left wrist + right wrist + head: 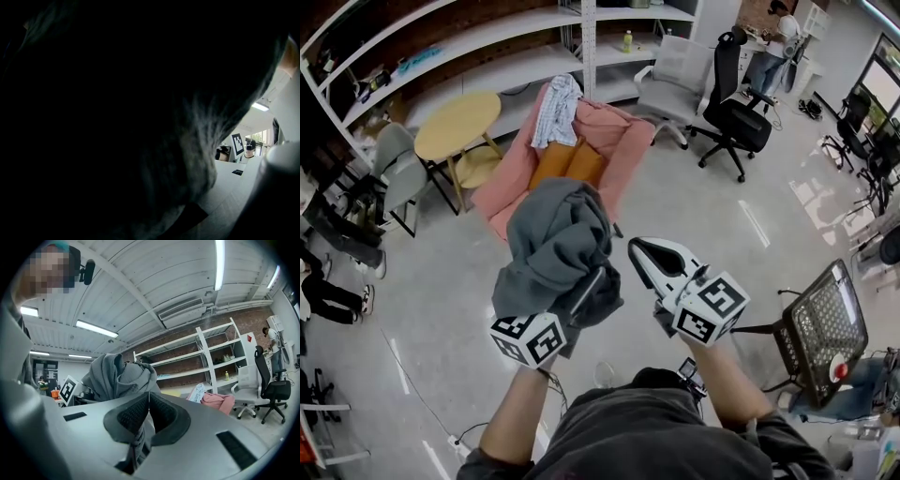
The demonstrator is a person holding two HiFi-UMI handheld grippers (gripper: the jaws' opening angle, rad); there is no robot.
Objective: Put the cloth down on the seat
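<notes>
The grey cloth (558, 239) is hanging in the air in a bunched heap, short of the pink seat (619, 131) and on the person's side of it, not touching it. The left gripper (581, 295) is carrying most of the heap, its jaws standing wide around a thick wad that is blacking out its own view. The right gripper (149, 399) is sitting just beside the heap on the side away from the seat's left arm, with its fingers pressed together and pinching a thin strip of the cloth. The step in hand looks like carrying the cloth over to the seat. To do it well, both grippers should be travelling forward together until the heap is hanging above the seat's open pad. They should then be lowering it until it is resting before either one is letting go, so that no loose end is trailing onto the floor. On the seat, two orange cushions (572, 164) are lying and one checked shirt (555, 108) is draping over the back. There is one cloth, two grippers and one seat.
</notes>
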